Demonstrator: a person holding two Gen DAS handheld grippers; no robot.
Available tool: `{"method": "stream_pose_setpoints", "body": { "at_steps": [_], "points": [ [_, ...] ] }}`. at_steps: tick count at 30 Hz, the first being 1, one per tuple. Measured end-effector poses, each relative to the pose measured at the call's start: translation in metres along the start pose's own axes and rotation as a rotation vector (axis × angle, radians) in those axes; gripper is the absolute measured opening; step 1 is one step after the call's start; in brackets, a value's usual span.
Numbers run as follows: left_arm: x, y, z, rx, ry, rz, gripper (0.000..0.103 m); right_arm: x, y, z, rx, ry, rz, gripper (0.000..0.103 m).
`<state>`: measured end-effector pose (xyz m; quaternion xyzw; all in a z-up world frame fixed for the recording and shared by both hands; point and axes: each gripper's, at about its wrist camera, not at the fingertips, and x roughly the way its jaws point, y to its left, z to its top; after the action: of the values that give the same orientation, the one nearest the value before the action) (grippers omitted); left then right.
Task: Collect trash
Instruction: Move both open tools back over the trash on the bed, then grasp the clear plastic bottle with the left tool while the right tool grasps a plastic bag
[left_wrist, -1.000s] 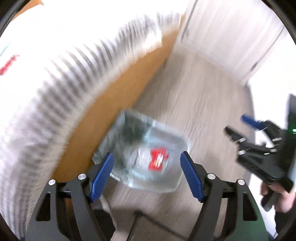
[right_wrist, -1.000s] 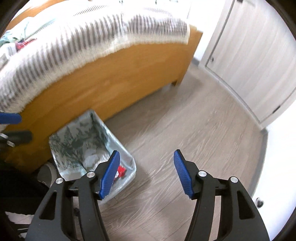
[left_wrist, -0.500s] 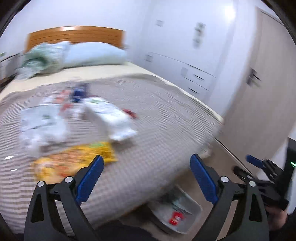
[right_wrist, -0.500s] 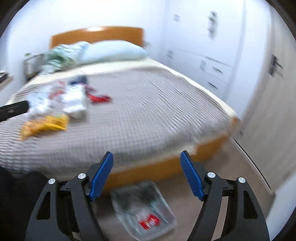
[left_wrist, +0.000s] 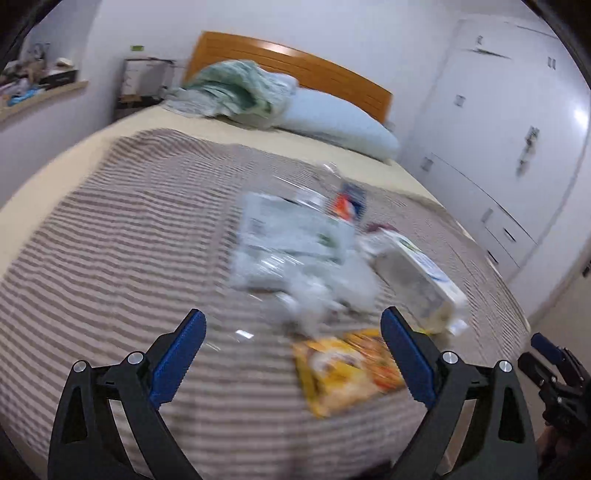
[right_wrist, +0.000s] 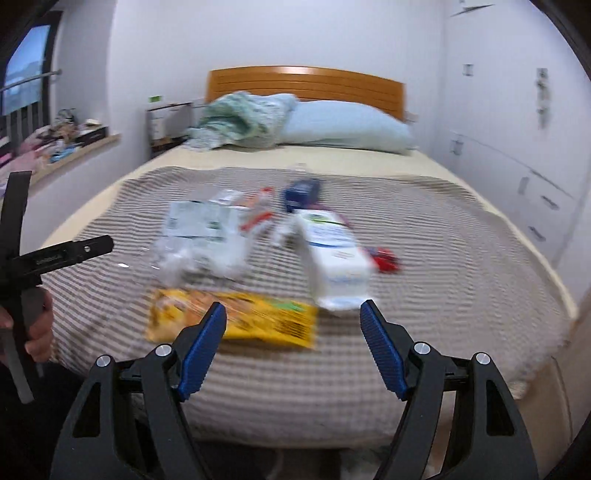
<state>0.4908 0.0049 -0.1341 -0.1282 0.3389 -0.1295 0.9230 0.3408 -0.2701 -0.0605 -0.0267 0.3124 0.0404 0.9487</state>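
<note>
Trash lies scattered on the striped bedspread: a yellow snack packet, crumpled clear plastic wrappers, a white carton, a blue-and-red packet, a dark blue packet and a small red wrapper. My left gripper is open and empty above the bed, just short of the yellow packet. My right gripper is open and empty over the packet's near edge. The trash bin is out of view.
A blue pillow and a bunched green blanket lie at the wooden headboard. White wardrobes line the right wall. A cluttered shelf runs along the left wall.
Both grippers have swung up from the bin on the floor to face the bed. They have come closer to the trash on the bedspread. Both stay open.
</note>
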Motion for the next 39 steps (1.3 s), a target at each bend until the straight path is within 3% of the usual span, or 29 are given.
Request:
{"method": "stream_pose_setpoints", "body": {
  "at_steps": [3,6,10,12,14,15,16,17,19,22,26,29,34,39],
  "points": [
    [0.018,0.04,0.012,-0.072,-0.059,0.018,0.091,0.042,0.031,0.009,-0.004,0.024,0.051,0.072],
    [0.044,0.069,0.023,-0.19,-0.009,-0.01,0.08,0.086,0.059,0.019,0.041,0.05,0.143,0.072],
    [0.062,0.082,0.042,-0.131,0.016,0.021,0.078,0.141,0.095,0.03,0.073,0.09,0.194,0.065],
    [0.074,0.088,0.05,-0.139,0.049,-0.013,0.078,0.163,0.103,0.029,0.117,0.126,0.204,0.059],
    [0.088,0.085,0.052,-0.161,0.1,-0.024,0.074,0.185,0.104,0.021,0.207,0.174,0.246,0.036],
    [0.095,0.085,0.052,-0.167,0.136,-0.032,0.07,0.189,0.102,0.019,0.239,0.185,0.27,0.031],
    [0.1,0.08,0.054,-0.164,0.152,-0.032,0.068,0.193,0.1,0.017,0.28,0.186,0.314,0.016],
    [0.105,0.075,0.055,-0.153,0.167,-0.035,0.068,0.192,0.097,0.017,0.312,0.167,0.364,0.009],
    [0.113,0.064,0.058,-0.122,0.19,-0.059,0.063,0.176,0.092,0.022,0.33,0.081,0.402,0.007],
    [0.127,0.051,0.064,-0.116,0.237,-0.093,0.061,0.152,0.086,0.03,0.29,-0.04,0.34,0.007],
    [0.156,0.038,0.068,-0.094,0.325,-0.065,0.061,0.135,0.064,0.027,0.373,-0.138,0.298,0.007],
    [0.173,0.036,0.067,-0.117,0.395,-0.078,0.061,0.128,0.05,0.023,0.402,-0.147,0.286,0.007],
    [0.182,0.006,0.06,0.038,0.411,0.054,0.061,0.137,0.037,0.019,0.478,-0.121,0.3,0.007],
    [0.193,0.025,0.054,-0.095,0.461,0.035,0.061,0.136,0.035,0.018,0.487,-0.12,0.332,0.007]
  ]
}}
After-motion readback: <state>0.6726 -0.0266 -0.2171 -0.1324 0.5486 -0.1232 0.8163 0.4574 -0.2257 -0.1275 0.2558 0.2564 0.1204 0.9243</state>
